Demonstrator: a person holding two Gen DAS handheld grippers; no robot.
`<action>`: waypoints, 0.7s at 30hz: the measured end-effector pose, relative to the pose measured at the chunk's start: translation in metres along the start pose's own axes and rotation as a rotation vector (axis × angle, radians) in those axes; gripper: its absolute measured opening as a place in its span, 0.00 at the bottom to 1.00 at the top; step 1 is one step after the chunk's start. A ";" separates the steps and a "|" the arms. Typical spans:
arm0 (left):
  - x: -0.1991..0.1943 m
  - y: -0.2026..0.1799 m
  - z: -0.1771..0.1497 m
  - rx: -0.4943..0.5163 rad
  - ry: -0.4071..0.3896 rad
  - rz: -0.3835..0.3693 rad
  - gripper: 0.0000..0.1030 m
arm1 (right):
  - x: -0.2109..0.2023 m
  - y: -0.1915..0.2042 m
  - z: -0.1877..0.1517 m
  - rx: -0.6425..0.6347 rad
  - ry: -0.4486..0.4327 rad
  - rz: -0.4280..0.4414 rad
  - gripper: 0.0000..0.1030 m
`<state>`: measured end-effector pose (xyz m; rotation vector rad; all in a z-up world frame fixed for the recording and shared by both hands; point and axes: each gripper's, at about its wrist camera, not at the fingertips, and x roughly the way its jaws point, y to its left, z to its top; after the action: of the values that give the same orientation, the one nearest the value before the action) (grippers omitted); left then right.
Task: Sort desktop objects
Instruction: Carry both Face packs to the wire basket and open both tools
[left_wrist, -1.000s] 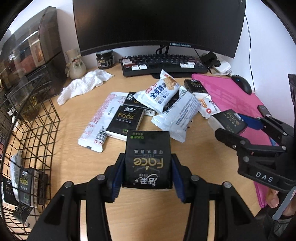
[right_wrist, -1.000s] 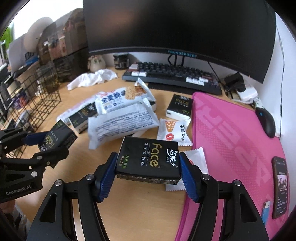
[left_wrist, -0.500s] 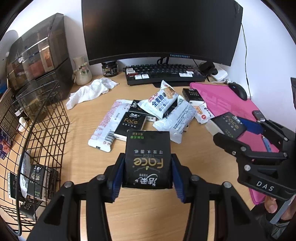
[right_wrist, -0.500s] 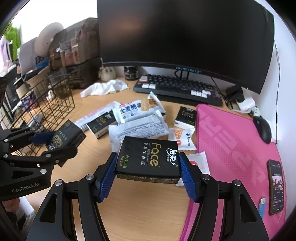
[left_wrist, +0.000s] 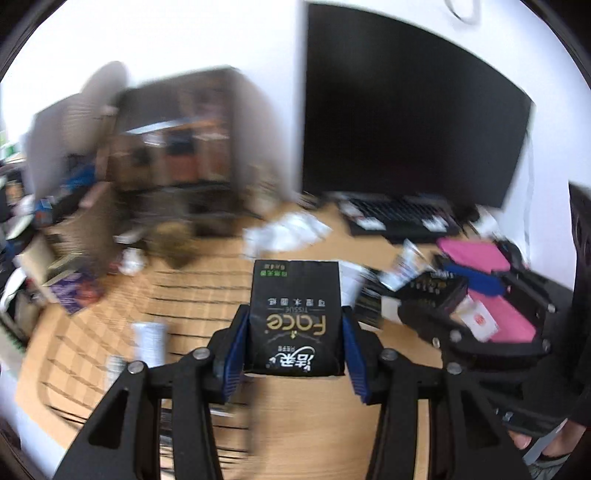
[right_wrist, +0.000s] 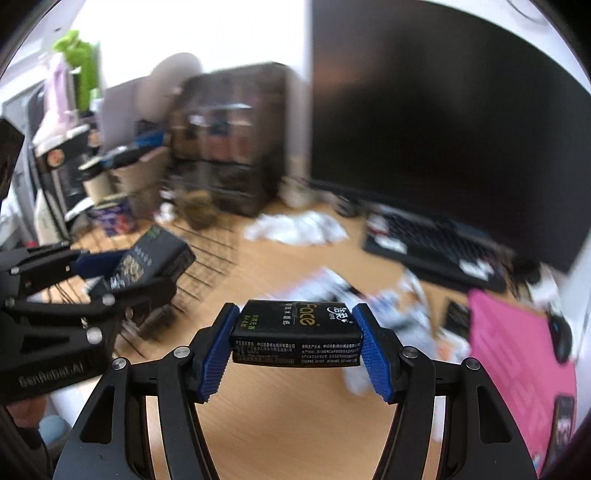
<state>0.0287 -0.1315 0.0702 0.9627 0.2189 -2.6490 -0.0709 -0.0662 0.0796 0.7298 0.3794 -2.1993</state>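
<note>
The left gripper (left_wrist: 293, 347) is clamped on a black rectangular "Face" tissue pack (left_wrist: 294, 317), held above the black wire basket (left_wrist: 110, 325) — probably for dropping in. The right gripper (right_wrist: 297, 347) pinches a second black tissue pack (right_wrist: 296, 334) flat over the wooden desk (right_wrist: 295, 413) — likely next.

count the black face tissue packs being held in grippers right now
2. One tissue pack is clamped in the left gripper above the wire basket; the other tissue pack is clamped in the right gripper. More may lie in the blurred clutter.
</note>
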 end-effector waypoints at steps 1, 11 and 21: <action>-0.007 0.016 0.002 -0.026 -0.015 0.022 0.51 | 0.002 0.012 0.006 -0.015 -0.008 0.016 0.60; -0.007 0.117 -0.007 -0.162 0.032 0.159 0.51 | 0.041 0.123 0.043 -0.125 -0.020 0.156 0.60; 0.014 0.134 -0.012 -0.202 0.078 0.153 0.51 | 0.065 0.136 0.045 -0.127 0.010 0.167 0.60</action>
<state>0.0719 -0.2580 0.0475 0.9749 0.4051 -2.4008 -0.0202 -0.2153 0.0703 0.6790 0.4428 -1.9967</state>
